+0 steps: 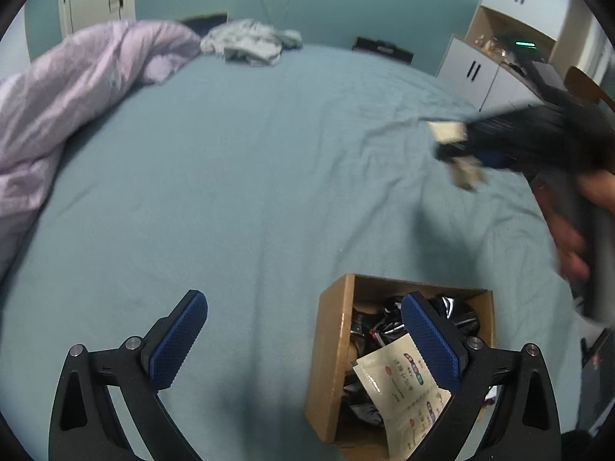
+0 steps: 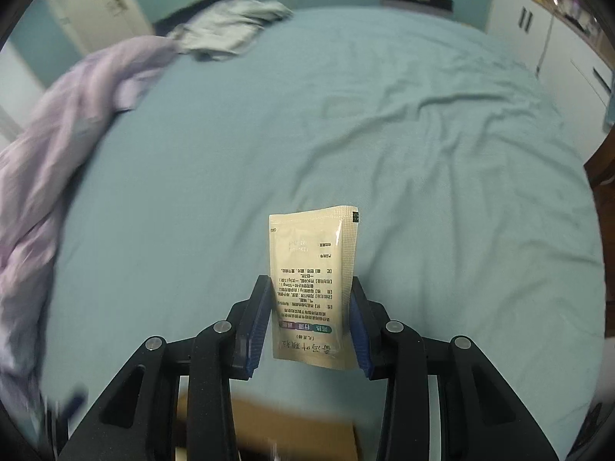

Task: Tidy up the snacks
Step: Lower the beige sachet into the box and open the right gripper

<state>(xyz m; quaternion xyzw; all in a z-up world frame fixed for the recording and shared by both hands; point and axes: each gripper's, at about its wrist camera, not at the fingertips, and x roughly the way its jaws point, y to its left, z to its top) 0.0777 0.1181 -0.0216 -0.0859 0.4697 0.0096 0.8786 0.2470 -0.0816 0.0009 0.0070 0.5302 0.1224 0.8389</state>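
Sachet clamped edge-on in right tool, long axis forward, above the bed. Cardboard box lies below-left, nearer left tool, which hangs spread wide, holding nothing.

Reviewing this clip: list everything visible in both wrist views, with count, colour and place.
cardboard box: one, brown, on the bed near the left gripper, open.
cream sachet in box: one, leaning inside the box.
black wrappers: several, inside the box; count unclear.
held sachet: one, cream, between the right gripper's fingers.
bed sheet: one, teal.
duvet: one, lilac, bunched on the bed's far left.
grey cloth: one, at the bed's far end.
cabinets: white, far right.
left gripper: open, empty.
right gripper: shut on the held sachet.
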